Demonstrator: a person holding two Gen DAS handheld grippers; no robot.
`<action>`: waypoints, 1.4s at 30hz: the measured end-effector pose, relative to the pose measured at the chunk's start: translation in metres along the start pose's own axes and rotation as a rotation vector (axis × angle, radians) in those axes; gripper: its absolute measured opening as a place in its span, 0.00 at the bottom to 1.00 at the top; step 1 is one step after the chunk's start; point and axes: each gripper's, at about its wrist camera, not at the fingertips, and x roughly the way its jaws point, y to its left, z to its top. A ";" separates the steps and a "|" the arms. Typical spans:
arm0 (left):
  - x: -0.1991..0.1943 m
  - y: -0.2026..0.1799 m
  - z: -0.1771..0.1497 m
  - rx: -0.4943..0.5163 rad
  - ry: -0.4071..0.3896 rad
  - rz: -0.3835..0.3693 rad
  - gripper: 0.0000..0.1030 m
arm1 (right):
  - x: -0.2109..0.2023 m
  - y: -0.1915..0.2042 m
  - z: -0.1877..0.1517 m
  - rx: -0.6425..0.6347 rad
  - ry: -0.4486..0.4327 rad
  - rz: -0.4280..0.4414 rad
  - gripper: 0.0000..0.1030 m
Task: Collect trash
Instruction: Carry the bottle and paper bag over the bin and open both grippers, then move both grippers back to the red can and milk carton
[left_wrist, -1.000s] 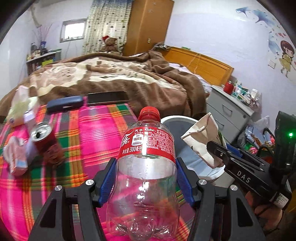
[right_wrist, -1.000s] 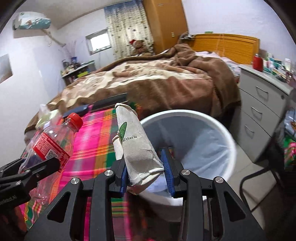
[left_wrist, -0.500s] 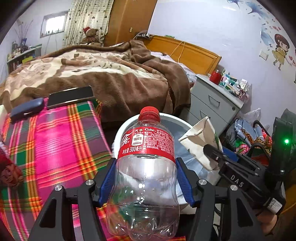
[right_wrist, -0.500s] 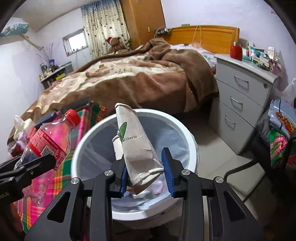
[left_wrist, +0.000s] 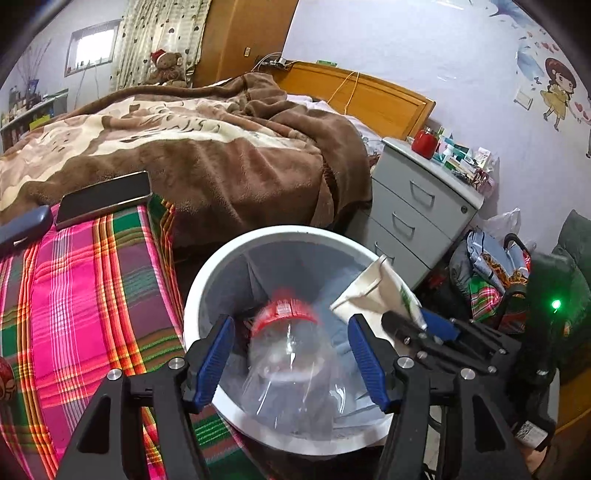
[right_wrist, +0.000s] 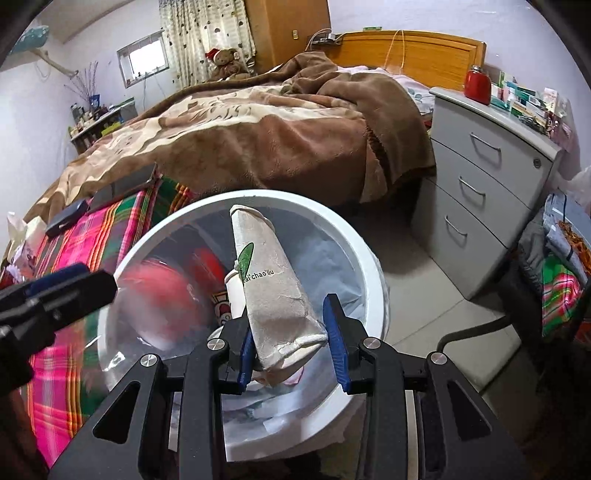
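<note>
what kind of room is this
A bedroom, most likely in a home: a bed with a brown blanket and wooden headboard, a grey drawer unit beside it, and a teddy bear by the curtain.

Landmark: bin (left_wrist: 207, 280). Bottle (left_wrist: 291, 354) over bin mouth, between left gripper (left_wrist: 291, 354) pads, apart from both. Paper cup (right_wrist: 277, 288) over bin's right part, in right gripper (right_wrist: 291, 339). Checked cloth (left_wrist: 92, 295) left of bin. Bed (left_wrist: 207, 155) behind bin. Drawer cabinet (left_wrist: 413, 206) behind-right. Phone (left_wrist: 103, 197) on cloth's far edge.

Black gripper (left_wrist: 291, 363); blue pads (left_wrist: 216, 360)
</note>
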 end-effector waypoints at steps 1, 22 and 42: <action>0.000 0.000 0.000 -0.002 0.001 0.001 0.64 | -0.001 0.000 0.000 0.001 -0.006 -0.012 0.43; -0.061 0.025 -0.026 -0.035 -0.055 0.091 0.64 | -0.030 0.028 -0.001 -0.005 -0.085 0.051 0.58; -0.129 0.077 -0.068 -0.130 -0.134 0.216 0.64 | -0.045 0.094 -0.011 -0.090 -0.112 0.185 0.58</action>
